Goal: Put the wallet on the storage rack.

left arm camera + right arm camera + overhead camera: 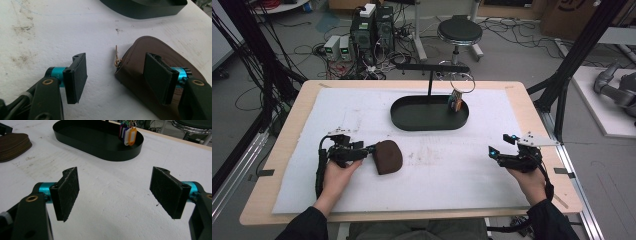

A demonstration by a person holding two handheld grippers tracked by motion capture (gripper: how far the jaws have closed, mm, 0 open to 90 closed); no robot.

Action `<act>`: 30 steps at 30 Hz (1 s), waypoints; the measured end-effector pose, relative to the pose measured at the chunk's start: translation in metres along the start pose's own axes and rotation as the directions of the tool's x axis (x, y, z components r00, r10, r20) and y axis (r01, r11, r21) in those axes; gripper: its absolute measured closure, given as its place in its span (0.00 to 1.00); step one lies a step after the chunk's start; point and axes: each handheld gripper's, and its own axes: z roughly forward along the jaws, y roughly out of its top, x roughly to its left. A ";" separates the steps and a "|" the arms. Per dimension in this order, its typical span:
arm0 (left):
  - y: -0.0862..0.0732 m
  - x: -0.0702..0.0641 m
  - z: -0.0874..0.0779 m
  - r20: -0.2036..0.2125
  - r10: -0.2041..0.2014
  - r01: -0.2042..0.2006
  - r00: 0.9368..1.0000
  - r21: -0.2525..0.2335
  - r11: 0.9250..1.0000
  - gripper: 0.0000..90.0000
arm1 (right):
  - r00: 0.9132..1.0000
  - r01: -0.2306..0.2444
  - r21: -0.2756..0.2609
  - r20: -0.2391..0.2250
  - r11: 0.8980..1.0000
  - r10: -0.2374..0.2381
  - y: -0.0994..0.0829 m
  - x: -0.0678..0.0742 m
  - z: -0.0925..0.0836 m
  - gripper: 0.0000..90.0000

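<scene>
A brown zippered pouch [388,156] lies flat on the white mat, left of centre. My left gripper [371,149] is at its left end, open. In the left gripper view the pouch [140,52] has its brass zipper pull [116,56] sticking out at the corner. My left gripper [116,77] straddles that corner, one jaw over the pouch's top and the other over bare mat. My right gripper [502,144] hovers open over the mat at the right, nothing between its jaws [116,192]. The pouch [12,146] lies far off to its left.
A black oval tray [412,125] with a T-shaped stand sits at the back middle of the mat; coloured key tags [455,102] on a ring hang into its right end. The right gripper view has the tray [112,155] and tags [128,135] ahead. Bare mat lies between the grippers.
</scene>
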 end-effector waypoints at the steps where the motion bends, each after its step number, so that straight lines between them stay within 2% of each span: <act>1: 0.000 -0.001 0.000 -0.001 0.002 -0.002 1.000 -0.006 1.000 0.39 | 1.000 0.002 -0.002 0.002 1.000 -0.002 0.000 0.000 0.000 0.27; 4: 0.001 -0.005 0.004 -0.008 0.027 -0.027 1.000 0.014 1.000 0.40 | 1.000 0.000 -0.002 0.003 1.000 0.000 -0.001 -0.001 -0.001 0.27; 6: 0.001 -0.004 0.006 0.008 0.018 -0.019 1.000 0.014 1.000 0.42 | 1.000 -0.001 0.002 0.002 1.000 0.001 -0.001 -0.001 -0.001 0.27; 7: 0.001 -0.004 0.006 0.023 0.014 -0.014 1.000 0.015 1.000 0.46 | 1.000 -0.002 0.004 0.000 1.000 0.002 -0.001 -0.001 0.000 0.27; 9: 0.000 -0.002 0.006 0.087 -0.018 0.016 0.996 0.019 1.000 0.60 | 1.000 0.003 0.004 0.000 1.000 -0.003 -0.001 -0.001 0.000 0.27; 10: 0.000 -0.002 0.006 0.099 -0.013 0.011 0.995 0.020 1.000 0.68 | 1.000 -0.001 0.007 -0.004 1.000 0.001 -0.001 0.000 0.000 0.27; 14: -0.001 -0.003 0.007 0.106 0.004 -0.005 0.994 0.009 1.000 0.72 | 1.000 0.009 0.008 -0.008 1.000 -0.009 0.000 0.001 0.002 0.27; 17: 0.000 -0.006 0.005 0.104 0.044 -0.043 0.994 -0.008 0.999 0.74 | 1.000 0.020 0.008 -0.011 1.000 -0.020 0.001 0.003 0.003 0.28; 22: 0.002 -0.011 -0.001 0.117 0.096 -0.087 0.989 -0.076 0.993 0.84 | 1.000 0.026 -0.001 -0.011 1.000 -0.026 0.002 0.005 0.002 0.29; 25: 0.005 -0.015 -0.005 0.134 0.132 -0.116 0.982 -0.116 0.986 0.86 | 1.000 0.028 -0.007 -0.010 1.000 -0.028 0.002 0.005 0.001 0.29; 27: 0.008 -0.020 -0.008 0.152 0.169 -0.146 0.974 -0.150 0.978 0.88 | 1.000 0.023 -0.017 -0.014 1.000 -0.023 0.004 0.006 0.001 0.29; 30: 0.013 -0.031 -0.012 0.169 0.251 -0.217 0.953 -0.198 0.956 0.89 | 0.999 0.021 -0.032 -0.030 0.999 -0.022 0.007 0.009 0.001 0.29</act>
